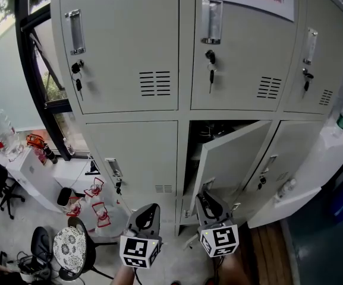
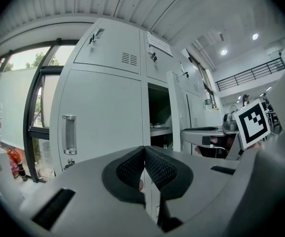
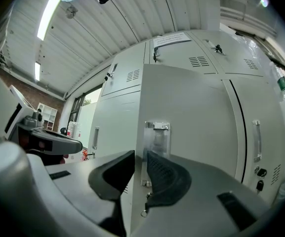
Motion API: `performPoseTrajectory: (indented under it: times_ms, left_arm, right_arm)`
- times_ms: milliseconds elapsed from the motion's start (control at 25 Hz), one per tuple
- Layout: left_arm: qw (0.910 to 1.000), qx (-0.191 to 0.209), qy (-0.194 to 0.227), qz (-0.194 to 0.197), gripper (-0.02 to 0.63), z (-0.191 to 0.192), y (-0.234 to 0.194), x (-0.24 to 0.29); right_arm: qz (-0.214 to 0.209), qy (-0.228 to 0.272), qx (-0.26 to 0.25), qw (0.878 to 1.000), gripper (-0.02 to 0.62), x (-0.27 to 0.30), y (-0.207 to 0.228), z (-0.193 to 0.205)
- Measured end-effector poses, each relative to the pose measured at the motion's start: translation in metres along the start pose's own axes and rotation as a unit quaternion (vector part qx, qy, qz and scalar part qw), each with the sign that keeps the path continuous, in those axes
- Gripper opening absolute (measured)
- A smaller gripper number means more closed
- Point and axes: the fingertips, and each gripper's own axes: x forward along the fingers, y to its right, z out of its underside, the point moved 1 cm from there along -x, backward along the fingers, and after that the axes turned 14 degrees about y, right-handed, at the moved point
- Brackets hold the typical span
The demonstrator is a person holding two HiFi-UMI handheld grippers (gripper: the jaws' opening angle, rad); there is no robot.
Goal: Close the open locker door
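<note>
Right gripper (image 3: 140, 156) jaws astride open locker door (image 3: 191, 122) edge

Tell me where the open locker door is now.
Head view, lower row, middle: the open locker door swings out right of centre, its free edge between the right gripper's jaws.

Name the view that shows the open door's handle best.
Right gripper view: the handle sits large and face-on on the door, just above the right gripper's jaws. Head view shows only a small bit of it above that gripper. Left gripper view shows the door nearly edge-on, no handle.
</note>
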Motion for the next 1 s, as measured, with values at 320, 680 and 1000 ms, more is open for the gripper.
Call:
performPoseTrajectory:
  times_ms: [320,680,1000]
  left_arm:
    - [1.0000,-0.002,-0.004,-0.004,0.021,0.008,-0.012,0.010]
    - [0.9996,-0.010,-0.023,-0.010,0.021,0.027,-0.021,0.022]
    - [0.9993,-0.011,-0.032,-0.018,0.021,0.040,-0.026,0.025]
  right_arm:
    - [0.002,-0.012,0.015,1.000,0.081,0.014,0.001,0.019]
    - [-0.003,-0.026,0.027,0.999,0.080,0.034,0.004,0.042]
    - [-0.011,-0.024,0.023,0.999,0.078,0.052,0.007,0.049]
